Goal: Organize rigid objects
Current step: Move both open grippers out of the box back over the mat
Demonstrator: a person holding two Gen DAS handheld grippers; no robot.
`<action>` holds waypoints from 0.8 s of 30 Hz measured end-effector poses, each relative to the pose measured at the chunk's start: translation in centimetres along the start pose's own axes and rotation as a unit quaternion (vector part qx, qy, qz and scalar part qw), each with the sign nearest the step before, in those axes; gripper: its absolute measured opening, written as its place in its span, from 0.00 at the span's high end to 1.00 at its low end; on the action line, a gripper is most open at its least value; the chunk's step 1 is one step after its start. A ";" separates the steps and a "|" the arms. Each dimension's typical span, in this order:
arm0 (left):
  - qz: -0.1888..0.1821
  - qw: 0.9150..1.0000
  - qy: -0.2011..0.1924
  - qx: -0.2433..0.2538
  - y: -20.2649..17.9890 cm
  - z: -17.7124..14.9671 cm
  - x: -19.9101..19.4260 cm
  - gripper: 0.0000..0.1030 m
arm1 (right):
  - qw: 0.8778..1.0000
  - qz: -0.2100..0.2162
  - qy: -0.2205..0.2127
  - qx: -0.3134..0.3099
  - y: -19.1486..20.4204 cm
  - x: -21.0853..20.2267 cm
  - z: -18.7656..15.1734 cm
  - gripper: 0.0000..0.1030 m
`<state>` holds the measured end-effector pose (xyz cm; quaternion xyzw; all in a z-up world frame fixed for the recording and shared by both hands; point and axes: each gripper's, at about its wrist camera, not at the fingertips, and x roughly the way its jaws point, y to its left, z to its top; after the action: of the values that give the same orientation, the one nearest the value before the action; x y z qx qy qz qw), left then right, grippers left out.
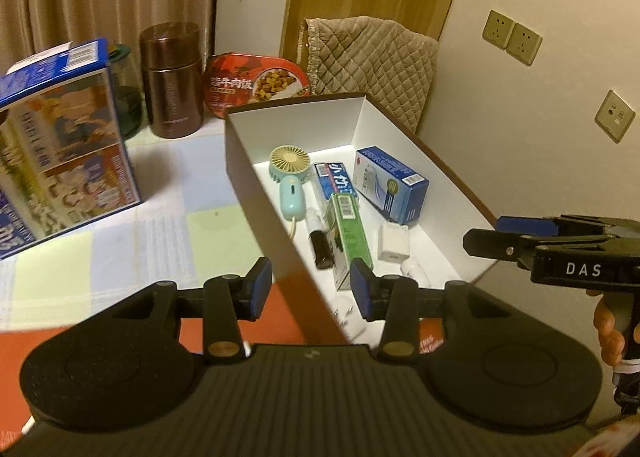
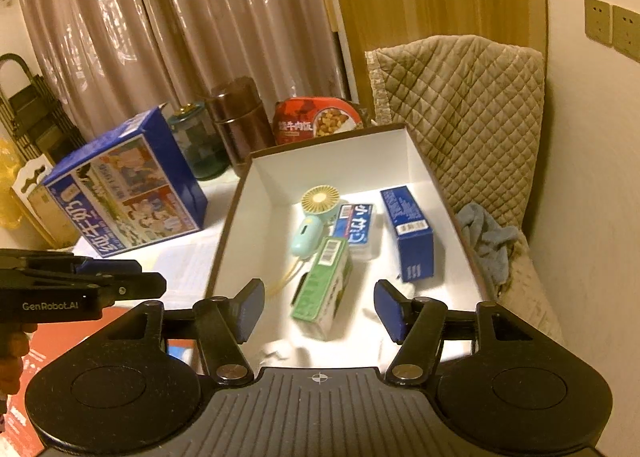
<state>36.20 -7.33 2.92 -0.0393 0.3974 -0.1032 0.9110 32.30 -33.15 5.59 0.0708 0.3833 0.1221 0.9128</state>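
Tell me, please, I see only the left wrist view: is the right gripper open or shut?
Observer: Open. In the right wrist view the right gripper has its pads wide apart with nothing between them. It hovers over the near end of the box.
Operator: What is on the chair, right of the box?
Observer: A blue-grey cloth lies crumpled on the seat of the chair, close to the box's right wall.
Operator: And what is left of the blue carton?
Observer: Beyond the carton, a dark folding frame stands in front of the curtain.
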 end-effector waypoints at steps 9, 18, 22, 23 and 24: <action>0.015 1.000 -0.006 -0.008 2.1 -3.5 -4.3 0.62 | 1.000 0.017 0.014 0.000 4.3 -1.5 -3.2 0.43; 0.032 0.999 0.001 -0.031 5.2 -6.9 -7.2 0.59 | 0.998 0.040 0.037 0.001 8.2 -1.1 -6.2 0.43; 0.042 0.998 0.007 -0.048 7.0 -8.4 -8.0 0.59 | 0.998 0.047 0.052 -0.001 9.7 -0.2 -7.3 0.43; 0.045 0.998 0.008 -0.052 7.4 -8.8 -8.1 0.59 | 0.997 0.049 0.055 -0.002 10.1 0.0 -7.5 0.43; 0.050 0.997 0.011 -0.055 7.8 -9.2 -8.2 0.59 | 0.997 0.051 0.059 -0.003 10.5 0.3 -7.7 0.43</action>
<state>25.27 2.16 1.29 -0.0684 0.4136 -0.0361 0.9072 25.22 -22.74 2.32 0.0800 0.4321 0.1739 0.8813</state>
